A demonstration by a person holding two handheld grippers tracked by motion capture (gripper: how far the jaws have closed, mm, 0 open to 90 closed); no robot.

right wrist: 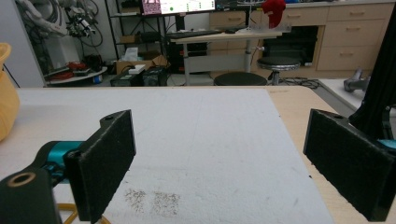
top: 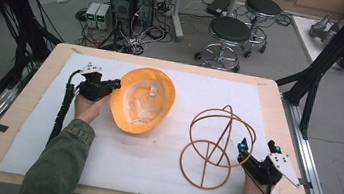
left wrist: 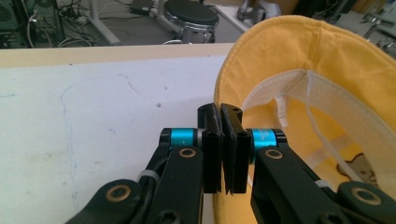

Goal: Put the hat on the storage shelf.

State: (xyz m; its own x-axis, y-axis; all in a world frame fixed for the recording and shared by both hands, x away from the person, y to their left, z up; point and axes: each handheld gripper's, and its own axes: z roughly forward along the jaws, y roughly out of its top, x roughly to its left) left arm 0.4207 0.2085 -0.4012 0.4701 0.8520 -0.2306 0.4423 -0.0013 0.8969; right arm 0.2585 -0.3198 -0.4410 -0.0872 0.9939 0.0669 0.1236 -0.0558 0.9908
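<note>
- Left gripper point(top: 117, 84): jaws drawn fully together on the near edge of the yellow hat's brim, as the left gripper view shows; the pads point(left wrist: 211, 154) meet with the cloth edge pinched between them at the brim's left side. Judged a thin bite, taken close to the rim.
- Yellow hat point(top: 142, 100): lies upside down on the white mat, left of centre, crown down and pale lining up. The sweatband point(left wrist: 299, 86) and a small label point(left wrist: 280, 109) show inside.
- Step in hand, as judged: securing the brim so that the hat can be lifted or drawn across the mat.
- Advice: lift slowly and check that the cloth comes with the pads; a soft brim will fold and sag, so keep the pull along the brim's plane, not across it.
- Risk, as judged: a bite this shallow may slip off the edge; if it does, re-grip deeper, past the stitching.
- Right gripper point(top: 257, 149): jaws spread wide, nothing between them; it rests at the lower right, just beside the wire frame. Its own view looks out over bare mat.
- Wire frame point(top: 216, 146): brown hoops forming an open dome on a flat ring, standing right of centre, well apart from the hat.
- White mat point(top: 160, 171): covers most of the wooden table point(top: 22, 107).
</note>
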